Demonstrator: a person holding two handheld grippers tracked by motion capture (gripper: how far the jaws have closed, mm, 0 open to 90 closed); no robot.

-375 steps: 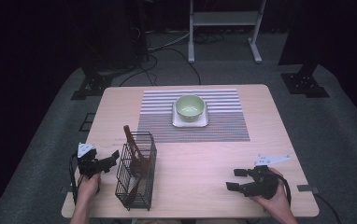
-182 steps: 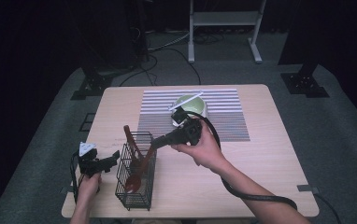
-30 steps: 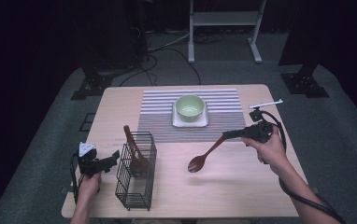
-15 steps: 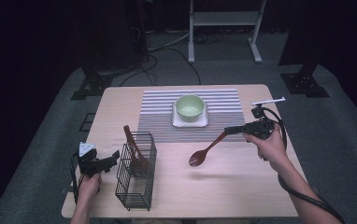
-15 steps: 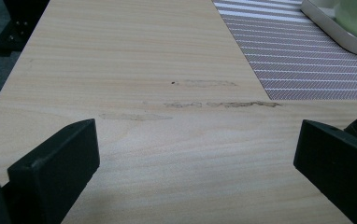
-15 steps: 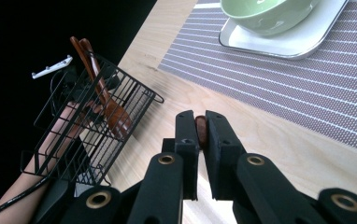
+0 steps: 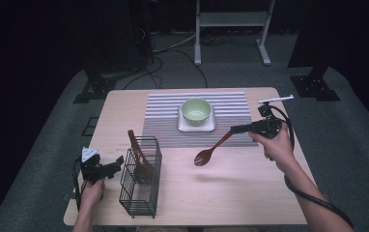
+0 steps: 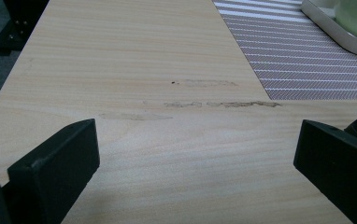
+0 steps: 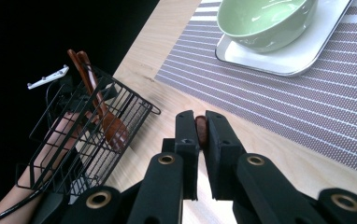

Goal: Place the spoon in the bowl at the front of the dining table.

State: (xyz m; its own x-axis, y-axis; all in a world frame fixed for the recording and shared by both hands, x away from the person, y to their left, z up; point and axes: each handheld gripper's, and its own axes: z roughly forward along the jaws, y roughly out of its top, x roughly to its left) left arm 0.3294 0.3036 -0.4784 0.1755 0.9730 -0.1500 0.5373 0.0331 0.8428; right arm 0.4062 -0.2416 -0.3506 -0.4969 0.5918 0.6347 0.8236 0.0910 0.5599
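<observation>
**Wooden spoon held in the air, right of the place mat**

Your right gripper [image 7: 235, 129] is clamped on the handle end of a dark reddish-brown wooden spoon [image 7: 214, 147]. In the right gripper view you can see the handle's tip pinched between the two black jaws, which stand nearly together around it. From above, the spoon slopes down and away from your right hand toward the middle of the table, its round bowl hanging above the bare wood just off the front edge of the grey-and-white striped place mat [image 7: 163, 121]. A faint shadow lies on the light wooden table [image 7: 250, 198] beneath it, so the spoon is off the surface.

On the place mat sits a pale green round bowl [image 7: 196, 109], resting on a white square plate [image 7: 196, 126]. Your spoon's handle passes near the plate's right front corner without touching it.

Your left gripper [image 7: 116, 164] rests at the table's left front, with your hand behind it. Its jaws stand wide apart with nothing between them; the left gripper view shows only bare wood in the gap. Just beside it stands a black wire-mesh cutlery basket [image 7: 140, 186], upright, with another reddish-brown wooden utensil [image 7: 139, 154] leaning inside, its handle sticking out of the top.
</observation>
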